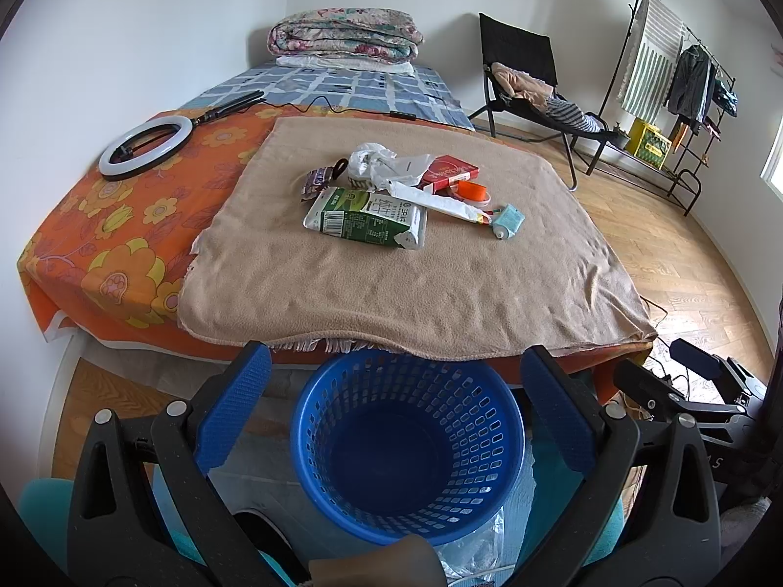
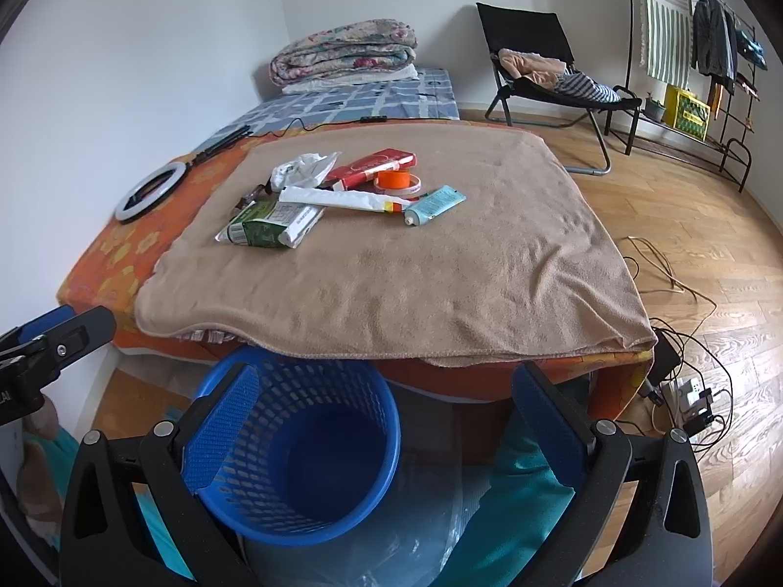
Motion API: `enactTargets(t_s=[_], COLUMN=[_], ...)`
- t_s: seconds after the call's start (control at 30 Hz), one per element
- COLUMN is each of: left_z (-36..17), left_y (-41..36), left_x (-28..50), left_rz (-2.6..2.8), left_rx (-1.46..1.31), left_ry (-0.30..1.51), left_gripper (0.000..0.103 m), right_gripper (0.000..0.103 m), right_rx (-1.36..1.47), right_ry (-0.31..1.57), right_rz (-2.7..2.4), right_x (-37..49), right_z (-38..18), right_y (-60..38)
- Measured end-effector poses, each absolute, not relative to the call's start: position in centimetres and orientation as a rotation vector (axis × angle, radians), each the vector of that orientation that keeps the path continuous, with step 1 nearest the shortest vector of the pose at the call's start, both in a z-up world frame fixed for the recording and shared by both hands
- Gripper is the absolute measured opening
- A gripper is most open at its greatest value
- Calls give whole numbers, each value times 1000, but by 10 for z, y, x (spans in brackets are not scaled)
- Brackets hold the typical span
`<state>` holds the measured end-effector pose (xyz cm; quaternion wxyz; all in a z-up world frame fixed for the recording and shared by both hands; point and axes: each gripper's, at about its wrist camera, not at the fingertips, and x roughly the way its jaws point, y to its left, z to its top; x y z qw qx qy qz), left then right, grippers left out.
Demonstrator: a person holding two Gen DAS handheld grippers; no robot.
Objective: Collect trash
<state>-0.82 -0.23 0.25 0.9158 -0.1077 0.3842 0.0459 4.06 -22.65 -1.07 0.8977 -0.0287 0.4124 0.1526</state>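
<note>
trash (image 1: 391,195) sits heaped on the blanket (image 1: 416,283); bin (image 1: 408,440) waits below for drops; both grippers (image 1: 396,401) (image 2: 386,416) gape, empty.

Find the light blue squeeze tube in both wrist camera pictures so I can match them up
Left wrist view: the light blue tube lies at the right end of the trash pile, above and right of the picture's middle.
Right wrist view: it again ends the pile on the right, but sits near centre, upper half.
Shared landmark: the blue basket below the tan blanket's near edge.
</note>
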Motion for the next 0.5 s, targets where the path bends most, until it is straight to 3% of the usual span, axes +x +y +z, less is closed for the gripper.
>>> enactTargets(t_s=[0.5], left_z=[2], left_y=[-3], left_x=[-8], left_rz=[95], left_rx=[-221], left_ry=[791], left_gripper=[103], right_gripper=[102], right_rx=[-73], right_ry=[851], right_rz=[328], right_x=[38], right_z=[-16], right_y=[-219])
